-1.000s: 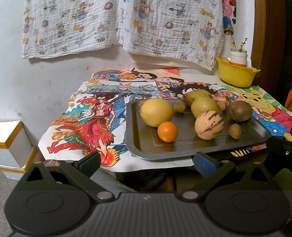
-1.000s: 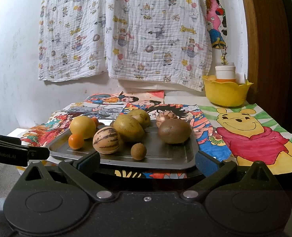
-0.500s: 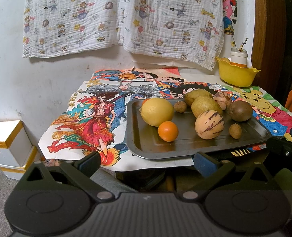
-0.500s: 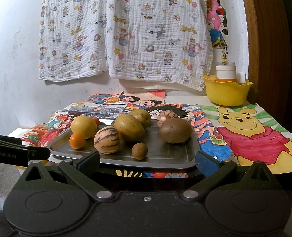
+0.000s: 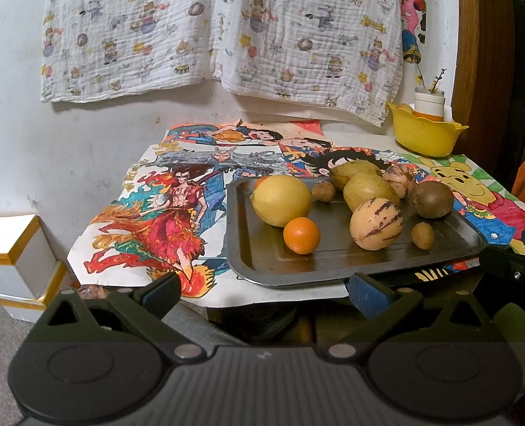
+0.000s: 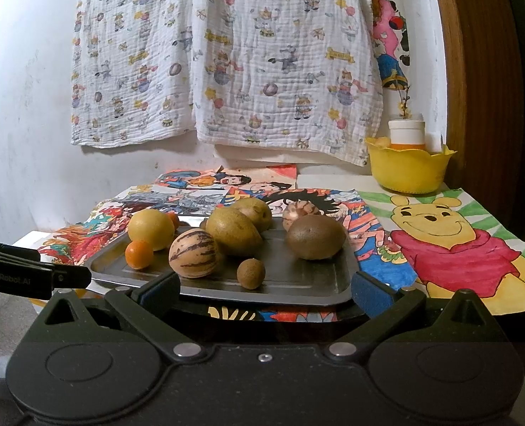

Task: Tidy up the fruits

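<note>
A dark metal tray (image 5: 333, 266) (image 6: 298, 284) on the table holds several fruits: a yellow lemon (image 5: 282, 200) (image 6: 150, 229), a small orange (image 5: 301, 235) (image 6: 139, 254), a striped melon (image 5: 376, 224) (image 6: 193, 254), two green-yellow pears (image 5: 369, 190) (image 6: 233, 231), a brown kiwi (image 5: 432, 199) (image 6: 315, 237) and small brown fruits (image 5: 423, 235) (image 6: 250, 273). My left gripper (image 5: 264, 293) is open and empty in front of the tray's near edge. My right gripper (image 6: 264, 289) is open and empty at the tray's near edge.
A yellow bowl (image 5: 424, 135) (image 6: 408, 168) with a white jar stands at the back right corner. Coloured cartoon drawings (image 5: 163, 220) (image 6: 454, 241) cover the table. A printed cloth hangs on the wall. White boxes (image 5: 10, 248) sit on the floor at left.
Both grippers have crept slightly toward the tray. Nothing on the tray has moved.
</note>
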